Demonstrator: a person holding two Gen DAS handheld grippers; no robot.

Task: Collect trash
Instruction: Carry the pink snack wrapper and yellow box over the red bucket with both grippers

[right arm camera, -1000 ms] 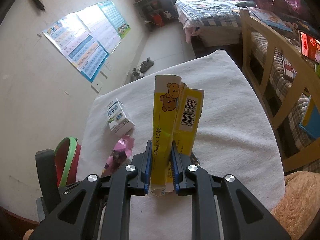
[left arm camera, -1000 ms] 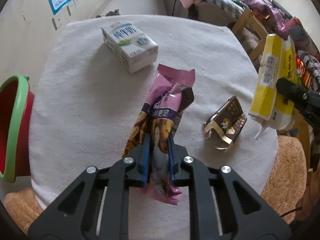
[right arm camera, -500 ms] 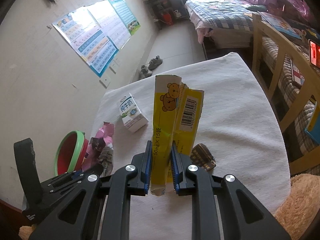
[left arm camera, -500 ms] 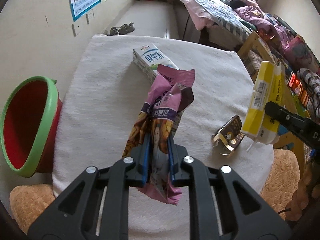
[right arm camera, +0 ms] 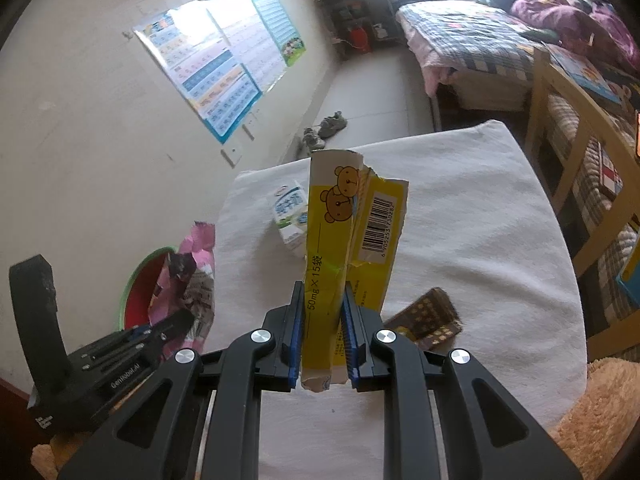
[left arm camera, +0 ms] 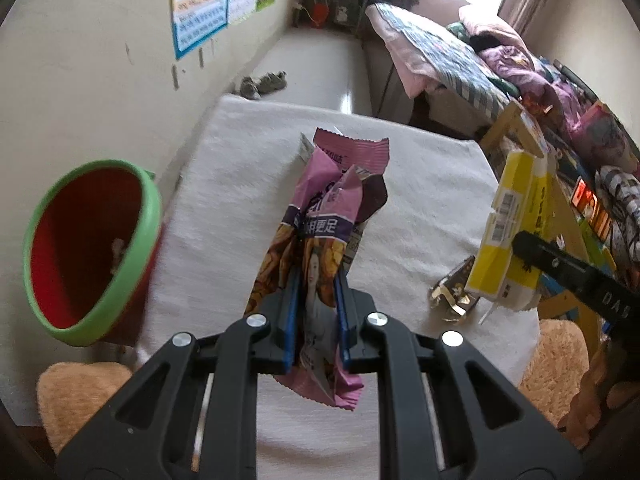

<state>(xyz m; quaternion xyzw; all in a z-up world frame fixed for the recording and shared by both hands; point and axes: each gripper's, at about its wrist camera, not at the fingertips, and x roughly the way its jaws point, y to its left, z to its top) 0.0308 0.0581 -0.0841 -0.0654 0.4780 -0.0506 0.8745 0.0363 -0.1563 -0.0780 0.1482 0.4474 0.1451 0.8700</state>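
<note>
My left gripper (left arm camera: pixel 316 312) is shut on a crumpled pink snack wrapper (left arm camera: pixel 328 216) and holds it upright above the white-clothed table (left arm camera: pixel 240 184). A red bin with a green rim (left arm camera: pixel 86 248) stands off the table's left edge, to the left of the wrapper. My right gripper (right arm camera: pixel 322 336) is shut on a torn yellow box (right arm camera: pixel 344 232) with bear print, held above the table's near side. The yellow box also shows at the right of the left wrist view (left arm camera: pixel 508 232). The pink wrapper also shows in the right wrist view (right arm camera: pixel 188 276), beside the bin (right arm camera: pixel 140 296).
A white milk carton (right arm camera: pixel 290 216) lies on the far part of the table. A brown and gold wrapper (right arm camera: pixel 428 320) lies near the right gripper. A wooden chair (right arm camera: pixel 568 152) and a bed (right arm camera: pixel 480 44) stand to the right. Tan plush seats (left arm camera: pixel 76 396) flank the near edge.
Both grippers have risen and pulled back with their loads. The left gripper has swung left toward the bin, which now looms larger. The milk carton is now hidden behind the wrapper.
</note>
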